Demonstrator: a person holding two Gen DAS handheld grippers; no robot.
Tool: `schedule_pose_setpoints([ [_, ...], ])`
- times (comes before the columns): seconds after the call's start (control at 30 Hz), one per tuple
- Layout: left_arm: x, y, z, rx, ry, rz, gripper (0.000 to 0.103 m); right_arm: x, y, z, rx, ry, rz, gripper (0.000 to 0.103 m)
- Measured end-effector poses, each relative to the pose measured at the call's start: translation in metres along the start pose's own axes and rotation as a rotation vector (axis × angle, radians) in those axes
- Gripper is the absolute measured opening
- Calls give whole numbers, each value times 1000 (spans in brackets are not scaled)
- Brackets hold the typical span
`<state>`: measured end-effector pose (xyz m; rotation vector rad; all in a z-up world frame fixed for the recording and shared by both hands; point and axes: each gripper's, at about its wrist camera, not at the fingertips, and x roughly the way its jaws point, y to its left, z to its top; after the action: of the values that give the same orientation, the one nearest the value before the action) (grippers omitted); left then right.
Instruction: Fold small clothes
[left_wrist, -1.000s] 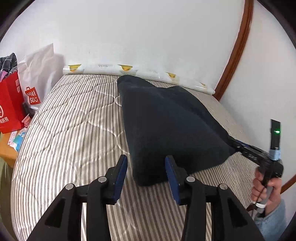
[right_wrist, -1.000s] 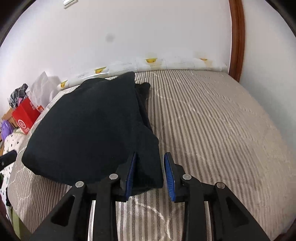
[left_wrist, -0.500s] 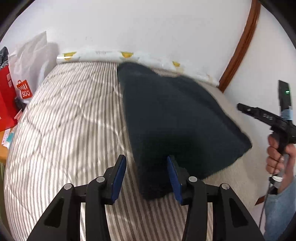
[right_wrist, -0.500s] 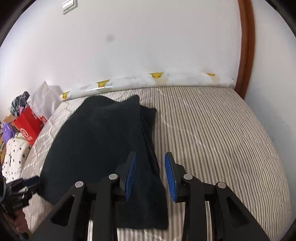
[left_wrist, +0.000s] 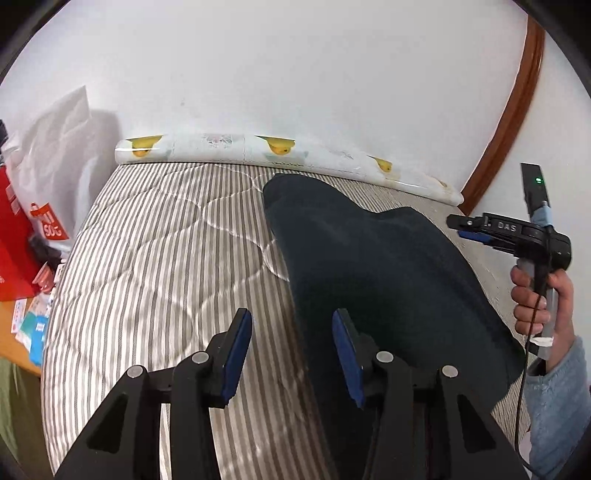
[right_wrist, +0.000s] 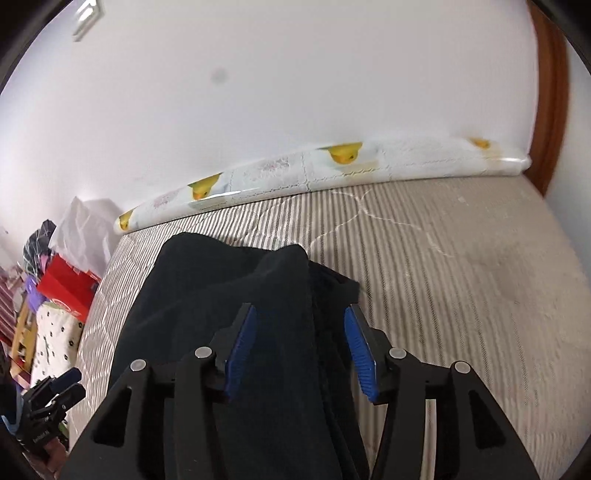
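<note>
Both gripper sets (left_wrist: 291, 345) (right_wrist: 300, 341) gape over striped mattress (left_wrist: 155, 258), white wall (left_wrist: 295, 74) behind.

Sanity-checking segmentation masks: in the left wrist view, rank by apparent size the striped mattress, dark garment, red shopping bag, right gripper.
1. Grey-striped quilted mattress
2. Dark navy fabric garment
3-4. Red paper shopping bag and black right gripper: similar, bag cropped by frame, so unranked.

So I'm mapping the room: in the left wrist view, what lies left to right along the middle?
Red shopping bag → striped mattress → dark folded garment → right hand-held gripper → right hand.
</note>
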<state>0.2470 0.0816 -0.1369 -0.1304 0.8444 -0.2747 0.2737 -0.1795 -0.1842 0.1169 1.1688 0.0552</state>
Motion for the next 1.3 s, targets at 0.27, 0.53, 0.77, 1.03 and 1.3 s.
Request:
schedule_pose_setpoints([
  [0.27, 33, 5, -1, 18, 30, -80, 43, 71, -15, 23, 137, 112, 70, 49],
  [0.53, 38, -2, -7, 46, 43, -82, 46, 50, -28, 30, 112, -48, 212, 9],
  [0.77, 25, -9, -13, 60, 53, -45, 46, 50, -37, 25, 158, 38, 160, 29],
  [1.03, 8, -12, -31, 30, 48, -41, 46, -18, -45, -33, 35, 41, 133, 42],
  [1.3, -3, -16, -44, -6, 56, -17, 46, -17, -40, -72, 5, 98, 152, 7],
])
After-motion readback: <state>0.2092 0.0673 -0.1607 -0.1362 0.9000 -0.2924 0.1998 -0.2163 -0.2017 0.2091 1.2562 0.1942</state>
